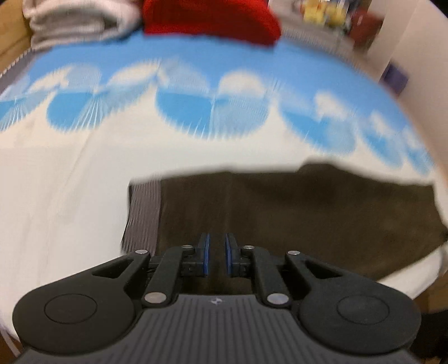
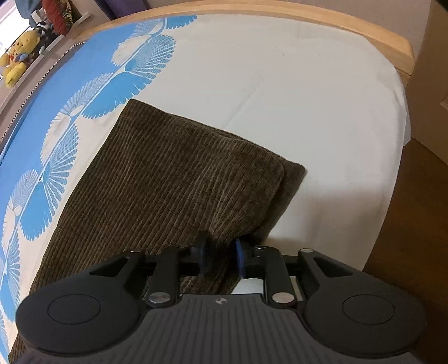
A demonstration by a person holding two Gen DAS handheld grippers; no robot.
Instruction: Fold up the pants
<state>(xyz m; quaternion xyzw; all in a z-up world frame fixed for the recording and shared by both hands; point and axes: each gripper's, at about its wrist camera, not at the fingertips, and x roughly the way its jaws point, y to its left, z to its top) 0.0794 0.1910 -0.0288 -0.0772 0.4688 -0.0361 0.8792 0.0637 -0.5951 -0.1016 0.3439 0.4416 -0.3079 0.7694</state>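
Note:
Dark brown corduroy pants (image 2: 168, 173) lie folded on the bed, their doubled corner pointing towards the far right. My right gripper (image 2: 220, 246) sits low at the pants' near edge. Its jaws stand apart with a fold of the cloth loosely between them, and a gap shows beside the right pad. In the blurred left wrist view the pants (image 1: 308, 212) spread flat, with a grey ribbed band (image 1: 142, 212) at their left end. My left gripper (image 1: 217, 246) hovers over them, its blue pads a narrow gap apart with nothing between.
The bed sheet (image 2: 294, 98) is white with a blue fan pattern (image 2: 92, 92) along one side. A red cloth (image 1: 212, 19) and a folded grey cloth (image 1: 75, 22) lie at the far end. A wooden bed frame (image 2: 308, 19), a yellow soft toy (image 2: 19, 56) and wooden floor (image 2: 414, 224) border it.

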